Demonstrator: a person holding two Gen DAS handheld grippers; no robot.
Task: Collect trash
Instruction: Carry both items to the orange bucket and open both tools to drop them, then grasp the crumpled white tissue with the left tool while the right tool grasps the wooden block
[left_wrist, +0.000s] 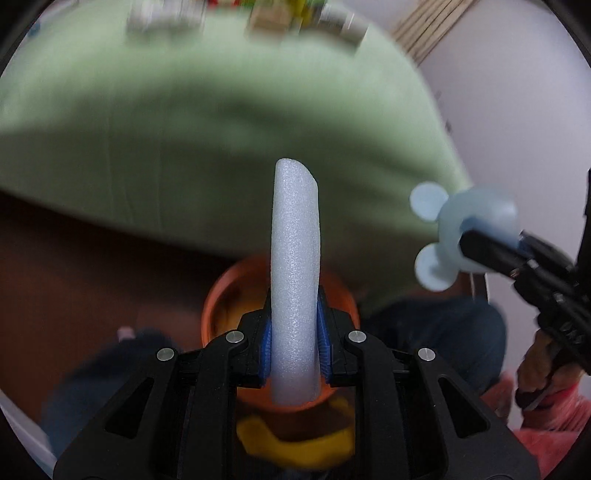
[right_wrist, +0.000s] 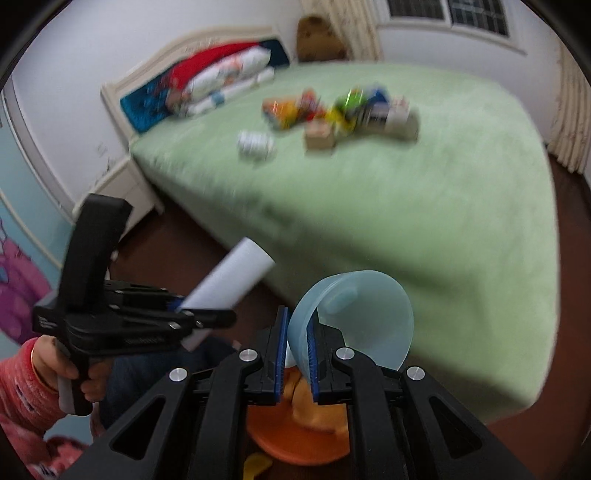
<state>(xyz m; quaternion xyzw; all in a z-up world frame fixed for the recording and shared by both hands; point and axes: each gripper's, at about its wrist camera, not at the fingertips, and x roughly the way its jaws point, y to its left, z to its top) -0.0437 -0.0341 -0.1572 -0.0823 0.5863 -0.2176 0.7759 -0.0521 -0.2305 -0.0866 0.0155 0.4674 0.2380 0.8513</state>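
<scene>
My left gripper (left_wrist: 294, 338) is shut on a white foam tube (left_wrist: 295, 266) and holds it upright over an orange bin (left_wrist: 218, 302) on the floor. The tube also shows in the right wrist view (right_wrist: 231, 280), held by the left gripper (right_wrist: 184, 312). My right gripper (right_wrist: 297, 350) is shut on the rim of a pale blue plastic cup (right_wrist: 362, 314), above the orange bin (right_wrist: 295, 439). In the left wrist view the cup (left_wrist: 476, 232) has two round ears and hangs at the right, beside the bed's corner.
A green bed (right_wrist: 424, 206) fills the background, with a blurred pile of wrappers, boxes and a white can (right_wrist: 332, 114) on it. A headboard with pillows (right_wrist: 207, 88) stands at the back left. The floor (left_wrist: 74, 266) is dark brown. Something yellow (left_wrist: 295, 439) lies by the bin.
</scene>
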